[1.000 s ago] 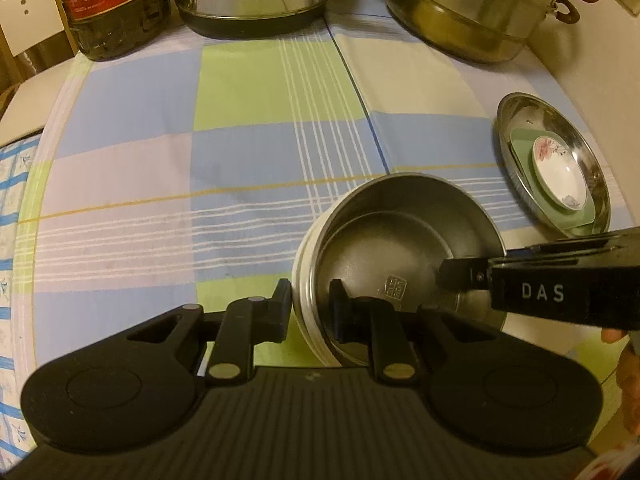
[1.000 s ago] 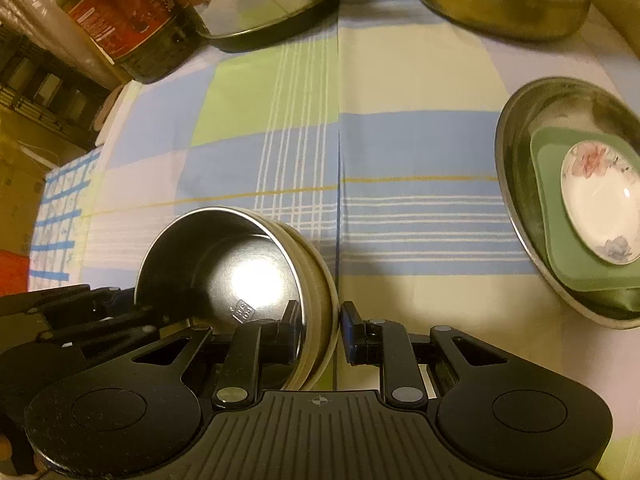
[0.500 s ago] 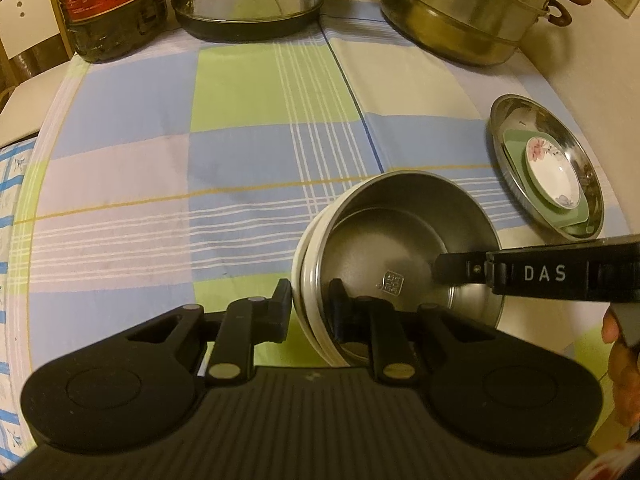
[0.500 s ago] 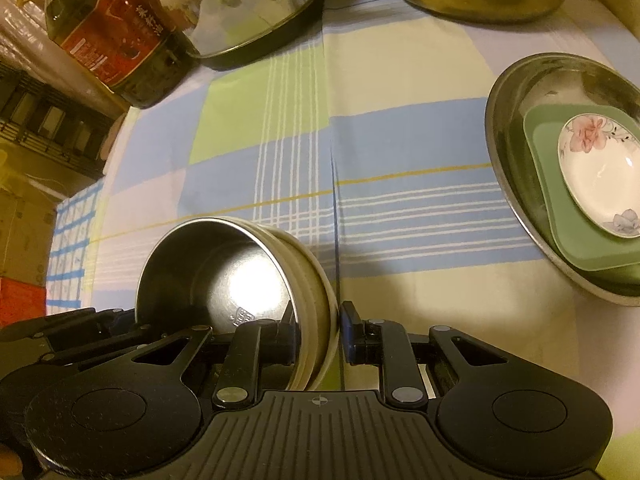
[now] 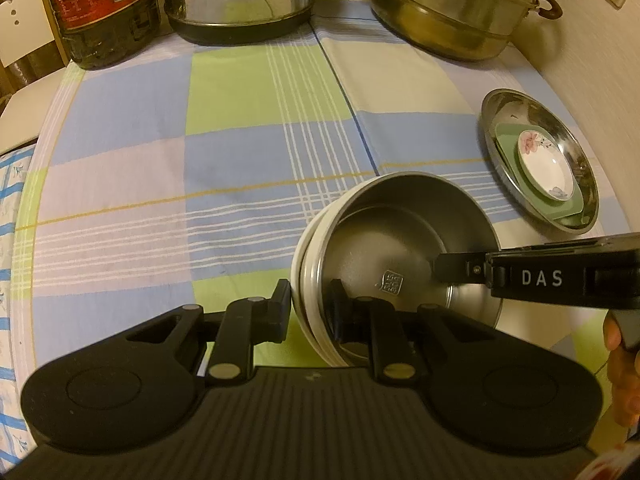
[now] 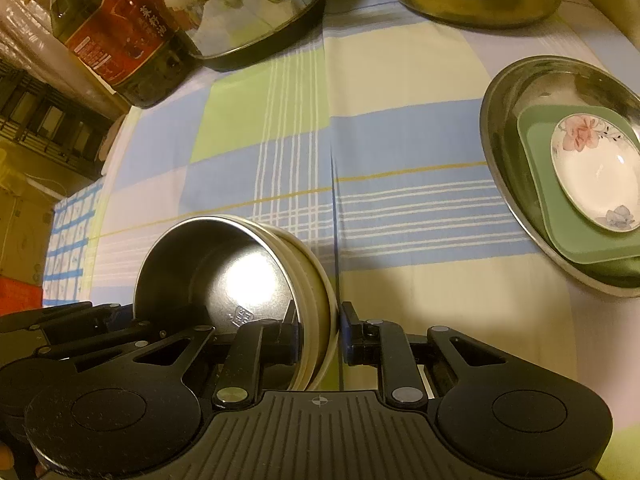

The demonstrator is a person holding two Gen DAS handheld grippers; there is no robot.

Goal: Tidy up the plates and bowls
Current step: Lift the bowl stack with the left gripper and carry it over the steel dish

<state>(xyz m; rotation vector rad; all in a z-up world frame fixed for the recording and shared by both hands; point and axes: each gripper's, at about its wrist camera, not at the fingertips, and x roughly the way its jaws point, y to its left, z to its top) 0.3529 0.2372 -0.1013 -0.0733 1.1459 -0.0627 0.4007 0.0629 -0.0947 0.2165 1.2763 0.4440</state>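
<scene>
Both grippers clamped on the bowl (image 5: 400, 248) rim: left gripper (image 5: 310, 312) on its near-left wall, right gripper (image 6: 318, 330) on the opposite side. Bowl sits left of the tray (image 6: 504, 168), well apart. Keep both grips level and move together so it won't twist. Both point steeply down.

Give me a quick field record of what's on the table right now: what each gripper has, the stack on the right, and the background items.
left gripper: shut on the near-left rim of the steel bowl
right gripper: shut on the same bowl's opposite rim
bowl: steel inside, cream outside, tilted between the two grippers
steel plate: on the cloth at right, apart from the bowl
green tray: lies in the steel plate
flowered dish: on the green tray
back edge: oil bottle, kettle, steamer pot
surface: checked tablecloth
</scene>
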